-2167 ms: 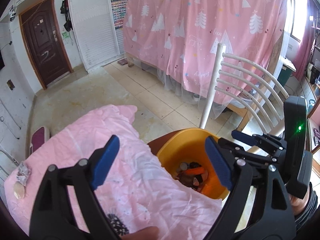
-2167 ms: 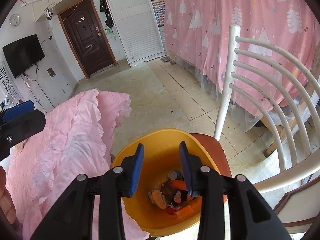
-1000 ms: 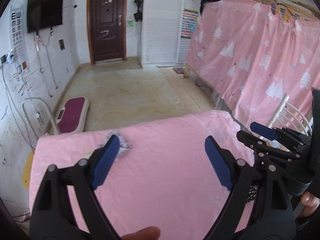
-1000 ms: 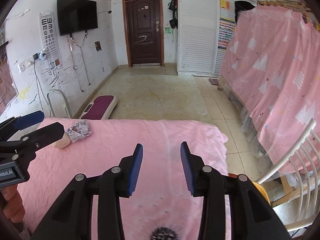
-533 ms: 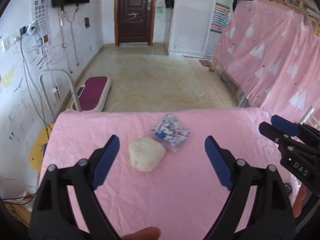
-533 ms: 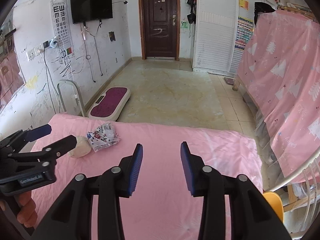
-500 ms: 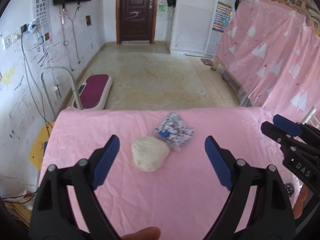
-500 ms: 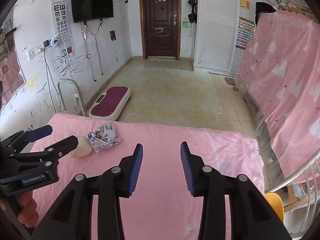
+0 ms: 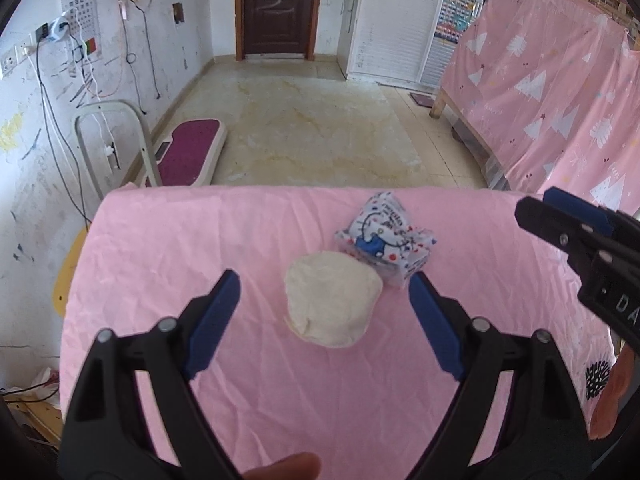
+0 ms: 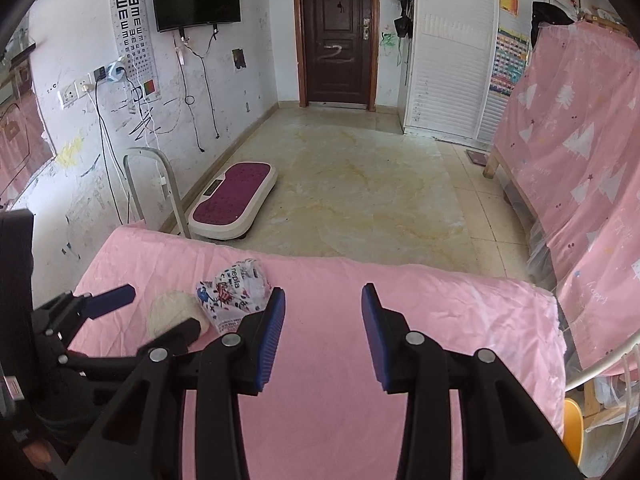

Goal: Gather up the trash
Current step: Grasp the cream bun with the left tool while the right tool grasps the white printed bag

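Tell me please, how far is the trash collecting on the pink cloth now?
Nothing is in hand: the left tool is open, its jaws just narrowing around the white crumpled wad without touching it. The right tool is open and empty. Left to collect: the wad and the printed wrapper touching it on the pink cloth. Earlier pickups cannot be judged here.

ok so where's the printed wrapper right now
In the left wrist view the printed wrapper lies on the pink cloth near its far edge, touching the white wad just behind it to the right.
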A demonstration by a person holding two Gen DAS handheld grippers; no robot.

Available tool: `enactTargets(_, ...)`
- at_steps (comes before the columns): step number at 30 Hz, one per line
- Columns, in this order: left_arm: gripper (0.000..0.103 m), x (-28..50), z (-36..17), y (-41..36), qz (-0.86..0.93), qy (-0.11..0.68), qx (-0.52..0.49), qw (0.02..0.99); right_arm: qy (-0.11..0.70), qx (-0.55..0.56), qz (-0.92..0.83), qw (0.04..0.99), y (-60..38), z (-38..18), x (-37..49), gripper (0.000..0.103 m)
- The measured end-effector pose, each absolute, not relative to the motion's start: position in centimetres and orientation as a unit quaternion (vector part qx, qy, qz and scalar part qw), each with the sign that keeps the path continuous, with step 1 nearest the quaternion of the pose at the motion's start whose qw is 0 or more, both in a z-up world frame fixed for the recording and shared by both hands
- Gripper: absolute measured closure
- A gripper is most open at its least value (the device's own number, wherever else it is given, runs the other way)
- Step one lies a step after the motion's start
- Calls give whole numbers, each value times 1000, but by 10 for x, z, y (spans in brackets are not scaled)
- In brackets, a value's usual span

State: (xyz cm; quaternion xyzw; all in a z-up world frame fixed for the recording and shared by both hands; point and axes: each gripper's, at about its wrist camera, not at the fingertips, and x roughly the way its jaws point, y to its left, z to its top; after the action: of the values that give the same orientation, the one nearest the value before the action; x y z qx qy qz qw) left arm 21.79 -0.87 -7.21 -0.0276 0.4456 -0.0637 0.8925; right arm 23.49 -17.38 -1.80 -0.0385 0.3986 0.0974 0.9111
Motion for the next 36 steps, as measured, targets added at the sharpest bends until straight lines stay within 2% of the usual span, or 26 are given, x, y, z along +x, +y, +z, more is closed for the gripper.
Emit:
enactTargets(3,35,223,-79,-11,-64,457,-24,887,407,-26,108,907,-170,-22,245,64)
enactTargets(6,51,226,-84,-12,-67,470,-27,880,413,-19,120,903,-165,-26,254,58)
enactTargets(11,52,222,-84,-9,-55,467,-30,882,419,-13,143,896,-151,-31,263,51)
enactTargets(17,52,213,-79,12,-16,453,-49,890,423,-3,175,889,-139,-36,270,50)
enactTargets(33,52,211,-82,21,53,451,-16,891,458,16,228,859,-117,-72,284,50)
enactTargets(36,52,210,-83,19,55,450,-13,891,462,25,231,856,-117,-74,285,57)
